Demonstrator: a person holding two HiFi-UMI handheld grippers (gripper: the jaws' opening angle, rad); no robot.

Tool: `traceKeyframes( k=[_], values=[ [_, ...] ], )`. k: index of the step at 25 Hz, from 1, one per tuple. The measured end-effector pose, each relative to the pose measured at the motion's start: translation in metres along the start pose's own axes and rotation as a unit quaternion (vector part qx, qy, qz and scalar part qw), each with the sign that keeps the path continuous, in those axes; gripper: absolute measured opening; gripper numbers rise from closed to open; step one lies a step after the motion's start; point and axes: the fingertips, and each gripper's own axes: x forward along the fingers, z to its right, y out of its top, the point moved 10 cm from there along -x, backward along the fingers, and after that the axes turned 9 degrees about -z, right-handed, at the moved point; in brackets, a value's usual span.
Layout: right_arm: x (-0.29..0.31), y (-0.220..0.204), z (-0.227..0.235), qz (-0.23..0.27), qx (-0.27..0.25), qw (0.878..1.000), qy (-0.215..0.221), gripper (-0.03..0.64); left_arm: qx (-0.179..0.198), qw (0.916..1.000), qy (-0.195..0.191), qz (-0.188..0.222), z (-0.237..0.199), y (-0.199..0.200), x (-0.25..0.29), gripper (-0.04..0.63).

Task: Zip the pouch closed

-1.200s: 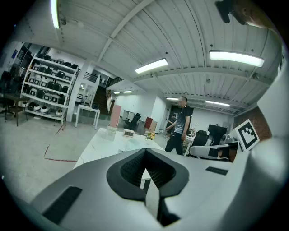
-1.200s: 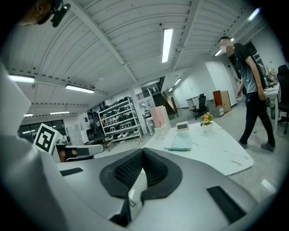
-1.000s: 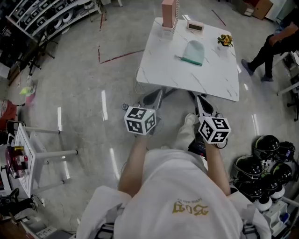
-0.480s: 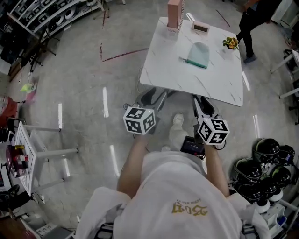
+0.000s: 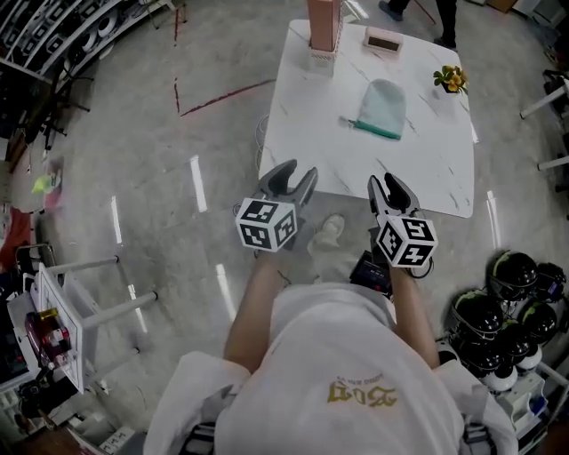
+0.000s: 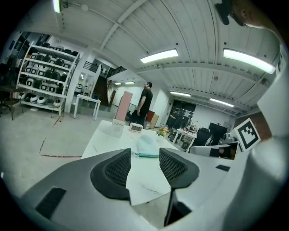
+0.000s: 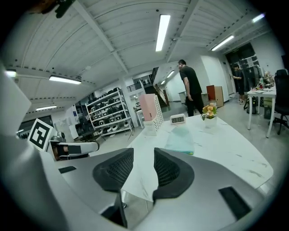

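A pale mint pouch (image 5: 381,108) with a darker green zip edge lies flat on the white marble table (image 5: 311,133), toward the far middle. It also shows as the pouch (image 6: 147,146) in the left gripper view and the pouch (image 7: 180,140) in the right gripper view, well beyond the jaws. My left gripper (image 5: 291,180) hangs at the table's near left edge, its jaws opening with nothing between them. My right gripper (image 5: 392,194) is at the near edge further right, jaws also opening and empty. Both are well short of the pouch.
On the table's far side stand a pink upright holder (image 5: 324,25), a small clock (image 5: 383,40) and a little flower pot (image 5: 452,79). Helmets (image 5: 507,293) are piled on the floor at right. A white stand (image 5: 62,311) is at left. A person (image 6: 145,103) stands beyond the table.
Both grippers have moved forward from in front of my body to the table's near edge, and their jaws have parted. The table and pouch now lie closer in the head view.
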Motion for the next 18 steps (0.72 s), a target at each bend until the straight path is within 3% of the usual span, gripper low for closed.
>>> traceKeyframes(
  k=[9,18],
  values=[
    [0.085,0.049,0.03,-0.029,0.026,0.999,-0.021,0.15,0.014,0.9992,-0.011,-0.037,-0.058,0.061,0.083,0.21],
    [0.125,0.061,0.055,-0.048,0.044,0.997,-0.04,0.173,0.045,0.9943,-0.025,-0.094,-0.078,0.081,0.137,0.235]
  ],
)
